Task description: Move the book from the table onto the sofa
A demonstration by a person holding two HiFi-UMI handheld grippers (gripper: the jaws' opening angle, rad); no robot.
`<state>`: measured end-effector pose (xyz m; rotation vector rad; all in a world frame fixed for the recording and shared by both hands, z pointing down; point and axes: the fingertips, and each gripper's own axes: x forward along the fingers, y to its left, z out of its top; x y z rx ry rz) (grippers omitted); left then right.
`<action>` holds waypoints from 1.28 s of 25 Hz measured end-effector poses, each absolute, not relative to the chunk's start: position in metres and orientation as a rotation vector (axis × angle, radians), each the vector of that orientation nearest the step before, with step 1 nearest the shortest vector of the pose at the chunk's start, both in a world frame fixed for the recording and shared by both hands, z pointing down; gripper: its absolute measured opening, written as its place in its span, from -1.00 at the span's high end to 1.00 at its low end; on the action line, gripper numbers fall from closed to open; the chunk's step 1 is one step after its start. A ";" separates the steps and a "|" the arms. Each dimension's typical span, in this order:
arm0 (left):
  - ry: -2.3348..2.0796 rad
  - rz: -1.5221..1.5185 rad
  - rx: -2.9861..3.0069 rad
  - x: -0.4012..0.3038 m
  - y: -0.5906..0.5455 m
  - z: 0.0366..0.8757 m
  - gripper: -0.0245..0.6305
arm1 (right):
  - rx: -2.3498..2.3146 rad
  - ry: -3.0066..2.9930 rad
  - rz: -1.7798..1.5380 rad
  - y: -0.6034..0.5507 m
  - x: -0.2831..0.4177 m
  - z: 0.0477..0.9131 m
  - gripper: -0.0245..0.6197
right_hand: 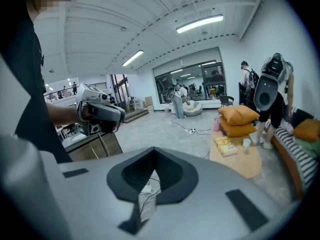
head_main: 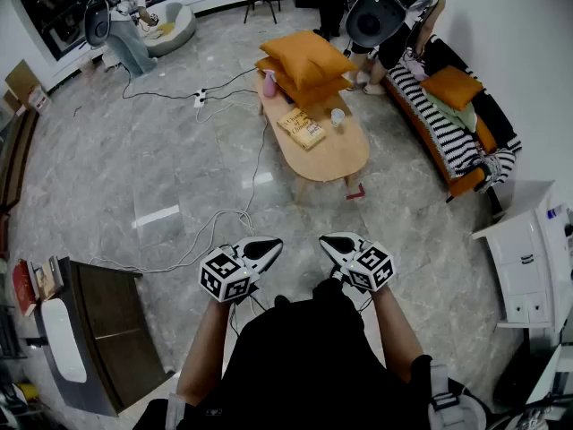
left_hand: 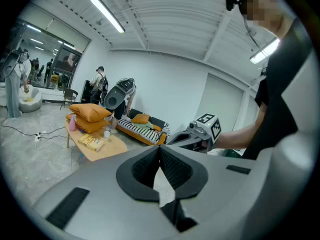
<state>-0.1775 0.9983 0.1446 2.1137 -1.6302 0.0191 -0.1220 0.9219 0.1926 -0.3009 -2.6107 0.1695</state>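
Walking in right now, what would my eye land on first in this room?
Probably the stacked orange cushions at the far end of the oval wooden table, with a yellow book lying just in front of them. To the right stands a striped sofa, and nearest the camera the left gripper and right gripper, each bearing a marker cube, are shut and empty.

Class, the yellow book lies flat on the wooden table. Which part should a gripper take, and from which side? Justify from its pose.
Probably the edge of the book nearest the rim of the table, approached low from the open floor side. It lies flat, so only an edge fits the jaws; cushions crowd its far end and a cup stands on its opposite side.
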 end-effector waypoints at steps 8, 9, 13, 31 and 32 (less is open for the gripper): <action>-1.637 0.043 2.104 -0.175 0.997 0.148 0.89 | -0.363 -2.620 0.138 0.929 -0.127 0.183 0.90; -1.637 0.042 2.104 -0.175 0.997 0.148 0.89 | -0.371 -2.623 0.134 0.930 -0.128 0.181 0.90; -1.631 0.040 2.096 -0.172 0.997 0.150 0.89 | -0.392 -2.613 0.130 0.933 -0.130 0.180 0.90; -1.564 -0.080 2.023 -0.149 0.962 0.153 0.90 | -0.440 -2.522 0.191 0.889 -0.140 0.182 0.90; -1.561 -0.072 2.023 -0.147 0.956 0.153 0.90 | -0.452 -2.520 0.184 0.883 -0.140 0.182 0.90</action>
